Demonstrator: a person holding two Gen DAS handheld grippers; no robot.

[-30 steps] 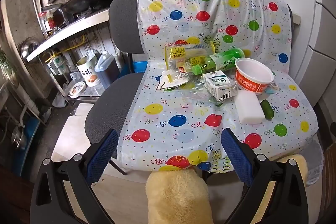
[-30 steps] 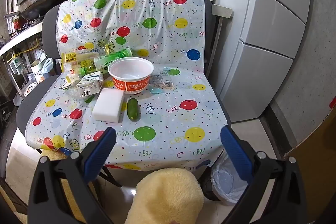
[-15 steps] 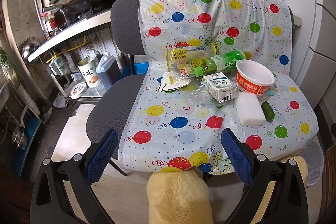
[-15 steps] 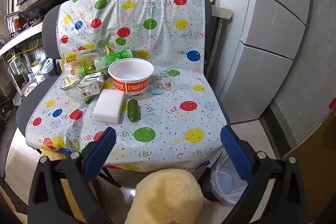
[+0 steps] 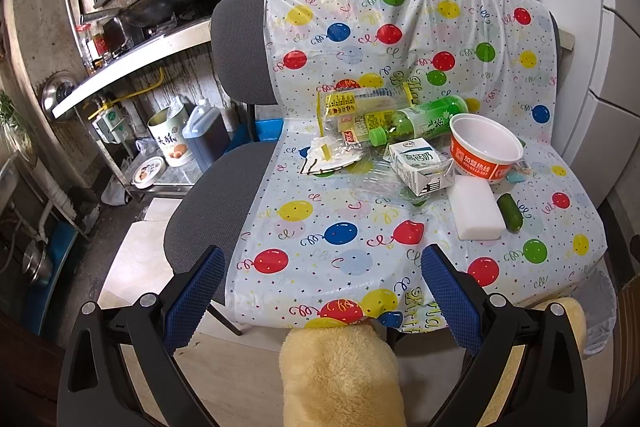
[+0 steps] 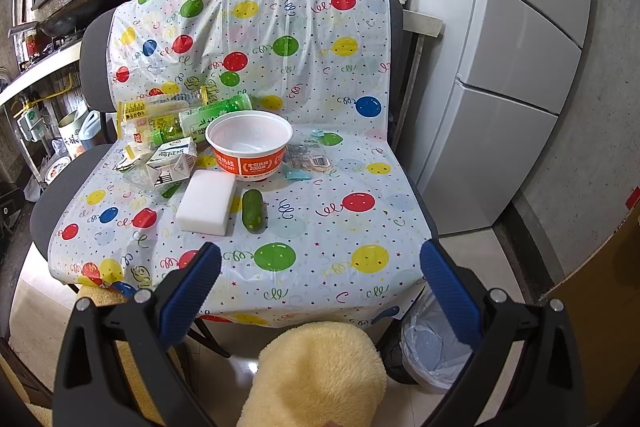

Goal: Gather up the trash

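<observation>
Left wrist, step: approach; left gripper [image 5: 322, 283] spread wide and empty, well short of the trash on the chair cover [image 5: 344, 211].
Left wrist, trash: milk carton [image 5: 420, 165], green bottle [image 5: 424, 121], wrappers [image 5: 332, 157].
Right wrist, gripper: right gripper [image 6: 320, 277] released, empty.
Right wrist, next: reach for orange bowl [image 6: 250, 151]; sponge [image 6: 206, 203] and cucumber [image 6: 253, 209] lie in front of it.
Right wrist, destination: lined bin [image 6: 434, 351] on the floor beside the chair.
</observation>
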